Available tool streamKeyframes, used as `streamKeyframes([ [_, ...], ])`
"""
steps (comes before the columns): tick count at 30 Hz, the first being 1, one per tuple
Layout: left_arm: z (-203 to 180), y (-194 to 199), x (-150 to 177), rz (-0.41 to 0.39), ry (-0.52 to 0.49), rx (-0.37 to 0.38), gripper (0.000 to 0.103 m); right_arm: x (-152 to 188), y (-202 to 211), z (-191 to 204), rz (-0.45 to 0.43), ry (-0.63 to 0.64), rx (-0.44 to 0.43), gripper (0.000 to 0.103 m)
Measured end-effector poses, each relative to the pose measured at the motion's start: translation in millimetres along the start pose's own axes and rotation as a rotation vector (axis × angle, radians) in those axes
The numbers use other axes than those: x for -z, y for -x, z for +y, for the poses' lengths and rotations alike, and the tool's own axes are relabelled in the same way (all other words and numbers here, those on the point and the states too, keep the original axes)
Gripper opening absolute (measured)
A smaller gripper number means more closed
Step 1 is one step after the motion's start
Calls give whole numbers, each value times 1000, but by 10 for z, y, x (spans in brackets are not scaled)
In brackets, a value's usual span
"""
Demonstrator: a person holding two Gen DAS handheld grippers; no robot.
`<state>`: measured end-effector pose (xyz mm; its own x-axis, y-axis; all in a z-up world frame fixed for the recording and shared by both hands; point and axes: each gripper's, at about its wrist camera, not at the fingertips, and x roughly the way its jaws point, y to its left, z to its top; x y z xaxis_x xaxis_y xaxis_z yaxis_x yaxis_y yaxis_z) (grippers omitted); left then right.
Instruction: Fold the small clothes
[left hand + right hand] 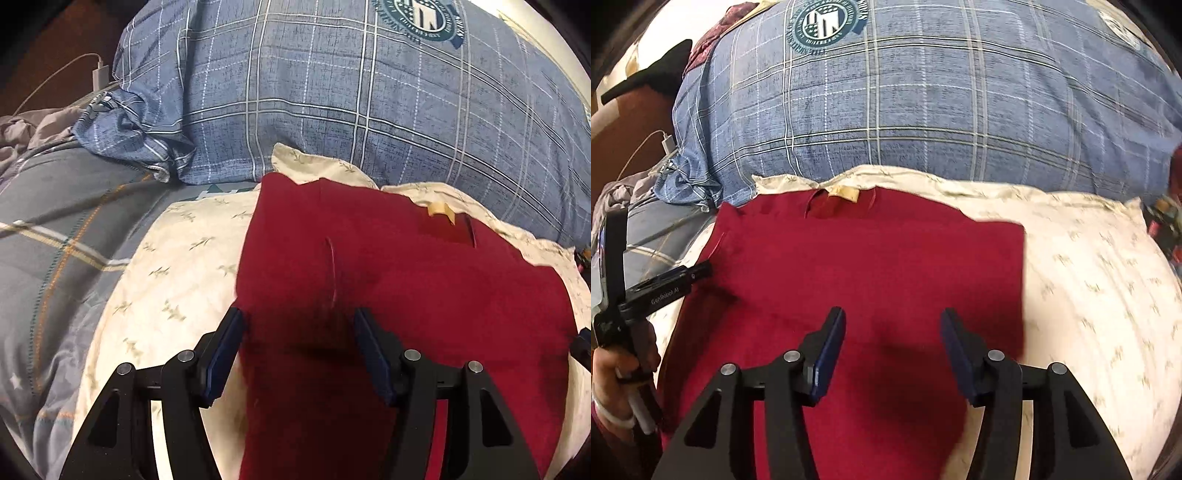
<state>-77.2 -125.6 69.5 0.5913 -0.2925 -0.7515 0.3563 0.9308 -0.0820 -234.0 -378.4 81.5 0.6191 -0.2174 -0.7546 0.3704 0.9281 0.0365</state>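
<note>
A dark red garment [388,280] lies flat on a cream patterned pillow [170,280], its neck opening and tan label [439,210] at the far end. My left gripper [297,325] is open and empty, just above the garment's left edge. In the right wrist view the same red garment [871,266] lies spread out with its label [844,192] at the far edge. My right gripper [892,325] is open and empty above the garment's near right part. The left gripper [698,271] shows at the garment's left edge, held by a hand.
A big blue plaid pillow [332,96] with a round green emblem lies behind the cream pillow [1089,288]. Grey plaid bedding [62,229] is to the left. A white charger and cable [99,74] lie at the far left.
</note>
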Motion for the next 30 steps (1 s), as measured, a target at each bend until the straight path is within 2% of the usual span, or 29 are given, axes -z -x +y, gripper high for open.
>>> streamKeyframes([
  [4,66,200,122,4,-14,-12,61,208,99,-112,40,-45,-23,55],
  [7,101,417,192,-11,-27,-39,63,300,143,-78,55,-30,-37,57],
  [10,115,592,259,-23,-15,-31,74,335,185,-15,37,-42,-49,67],
  [12,123,639,283,-15,2,-30,75,297,158,-2,29,-74,-68,75],
  [15,142,707,320,30,23,-13,75,234,62,18,62,-93,-18,75],
  [18,213,899,412,16,15,11,75,242,187,55,45,-119,-88,75],
  [23,426,1057,593,40,35,9,75,304,403,201,34,-43,-79,78],
  [30,588,1340,880,34,16,12,75,489,617,307,36,-28,-128,78],
])
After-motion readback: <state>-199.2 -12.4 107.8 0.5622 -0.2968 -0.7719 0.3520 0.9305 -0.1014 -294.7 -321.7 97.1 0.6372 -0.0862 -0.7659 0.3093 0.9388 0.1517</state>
